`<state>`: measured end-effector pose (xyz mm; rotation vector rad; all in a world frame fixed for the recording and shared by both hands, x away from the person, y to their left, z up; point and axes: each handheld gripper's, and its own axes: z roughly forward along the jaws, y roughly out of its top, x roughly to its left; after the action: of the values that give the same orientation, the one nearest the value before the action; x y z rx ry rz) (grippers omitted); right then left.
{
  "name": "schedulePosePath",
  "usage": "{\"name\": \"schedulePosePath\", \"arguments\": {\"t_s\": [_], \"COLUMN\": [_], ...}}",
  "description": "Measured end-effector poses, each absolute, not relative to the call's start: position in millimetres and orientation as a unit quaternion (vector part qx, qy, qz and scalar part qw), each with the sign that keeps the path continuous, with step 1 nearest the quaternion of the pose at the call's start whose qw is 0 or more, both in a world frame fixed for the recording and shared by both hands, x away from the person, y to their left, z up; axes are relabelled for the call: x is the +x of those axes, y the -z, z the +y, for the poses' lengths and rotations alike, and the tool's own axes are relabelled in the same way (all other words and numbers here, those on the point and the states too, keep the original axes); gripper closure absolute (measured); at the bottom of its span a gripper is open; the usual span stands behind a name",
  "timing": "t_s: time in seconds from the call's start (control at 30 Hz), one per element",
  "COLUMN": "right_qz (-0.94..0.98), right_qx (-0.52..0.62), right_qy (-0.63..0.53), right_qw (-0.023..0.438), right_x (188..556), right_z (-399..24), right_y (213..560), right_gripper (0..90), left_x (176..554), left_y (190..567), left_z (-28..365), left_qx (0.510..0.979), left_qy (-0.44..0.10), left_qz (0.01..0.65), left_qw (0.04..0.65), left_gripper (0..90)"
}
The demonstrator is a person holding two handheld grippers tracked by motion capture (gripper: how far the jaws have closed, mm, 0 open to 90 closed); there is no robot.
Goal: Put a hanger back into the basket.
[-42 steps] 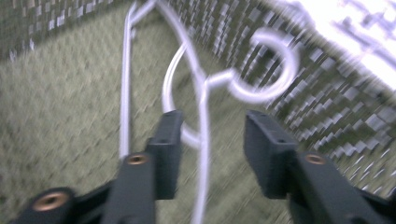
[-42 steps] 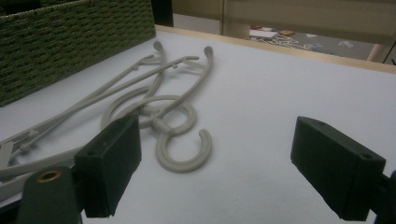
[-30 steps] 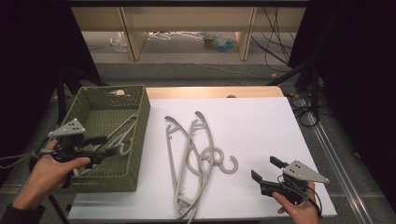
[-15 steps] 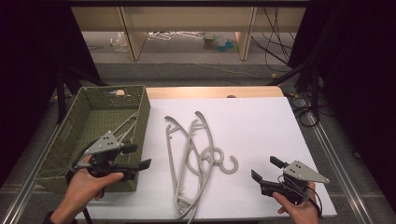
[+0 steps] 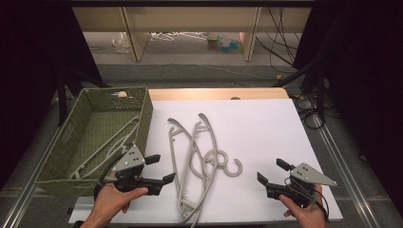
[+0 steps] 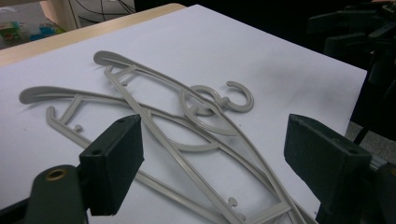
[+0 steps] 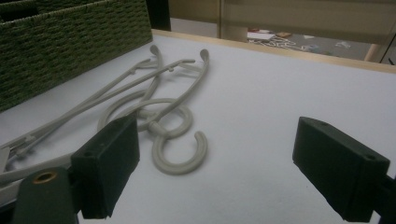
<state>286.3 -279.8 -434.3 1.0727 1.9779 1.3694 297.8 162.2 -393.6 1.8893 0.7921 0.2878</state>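
my left gripper (image 5: 160,170) sits at lower left of the high view, just past the near right corner of the basket (image 5: 62,164), jaws spread wide with nothing between them. they have just been opening. in the left gripper view both black pads (image 6: 114,158) stand far apart and the hangers on the table (image 6: 187,135) lie beyond and below them, not touched yet.

my right gripper (image 5: 271,172) rests at lower right of the high view on the white table top (image 5: 266,128), jaws also apart and empty. in the right gripper view the hook of the nearest hanger (image 7: 182,149) lies ahead, between the pads in the frame but clear of them.

outward from there: the pile of grey hangers (image 5: 195,161) lies mid-frame on the white top, overlapping, hooks toward the right, well apart from the right gripper and near the left one. i count maybe three, hard to split them.

progress, my read: the work looks like moving hangers into the basket. at least one or two grey hangers in the basket (image 5: 111,147) already lie along its floor, so that part is done. the pile on the table is what's left, so roughly partway, not past half by the look of it. next step as i judge it: left gripper goes for a hanger arm in the pile.
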Motion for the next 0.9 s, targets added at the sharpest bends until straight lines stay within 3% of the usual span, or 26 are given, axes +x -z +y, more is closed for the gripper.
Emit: {"name": "schedulePosePath", "arguments": {"t_s": [0.6,0.9], "right_qz": [0.723,0.726], "right_qx": [0.397,0.395], "right_qy": [-0.510,-0.507], "right_qw": [0.242,0.246], "right_x": [285,284], "right_z": [-275,-273], "right_y": [435,433], "right_gripper": [15.8,15.9], "left_x": [294,302], "left_y": [419,434], "left_z": [127,79], "left_qx": [0.812,0.863], "left_qy": [-0.096,-0.071], "left_qz": [0.319,0.282], "left_qw": [0.479,0.413], "left_gripper": [20.3,24.1]}}
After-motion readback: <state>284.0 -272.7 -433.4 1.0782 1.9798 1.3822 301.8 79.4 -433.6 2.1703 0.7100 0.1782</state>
